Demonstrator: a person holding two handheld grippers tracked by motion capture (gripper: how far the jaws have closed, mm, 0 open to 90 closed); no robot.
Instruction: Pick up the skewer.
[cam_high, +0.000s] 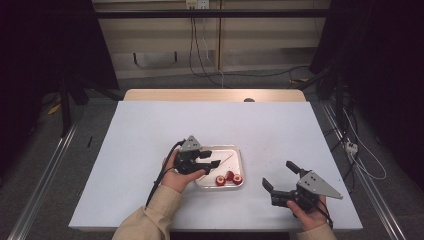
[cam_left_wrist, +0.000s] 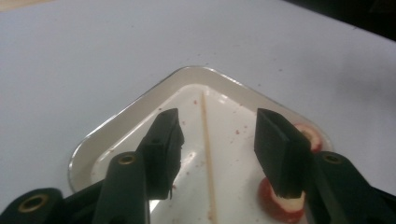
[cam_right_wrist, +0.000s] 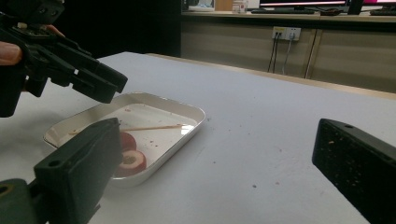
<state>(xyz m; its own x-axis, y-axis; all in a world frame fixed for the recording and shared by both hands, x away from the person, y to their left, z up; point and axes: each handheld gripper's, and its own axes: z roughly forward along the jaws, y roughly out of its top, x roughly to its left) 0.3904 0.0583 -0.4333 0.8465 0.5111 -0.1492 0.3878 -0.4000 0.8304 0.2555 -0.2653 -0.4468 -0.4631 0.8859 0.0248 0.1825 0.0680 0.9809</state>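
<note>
Skewer (cam_left_wrist: 206, 140) lies flat in white tray (cam_high: 239, 151), mid-counter (cam_high: 150, 130), running toward tray's 1 o'clock corner. Fruit slices (cam_high: 228, 178) at tray's 5 o'clock edge. Left claw (cam_left_wrist: 218, 149) hangs over tray, half-open, straddling skewer, gripping nothing. Right claw (cam_high: 281, 177) at 4 o'clock off tray, wide open, empty. Risk: thin stick flat on slick tray may roll or slip from pads; claw may nudge fruit.

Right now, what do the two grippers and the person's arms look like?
Both are black two-jaw tools. The left gripper and right gripper each carry a grey three-cornered plate on top, and a black cable trails from each. The left one's jaw arms show brass-coloured rivets, and its pads are flat and rectangular. The sleeves are tan.
</note>
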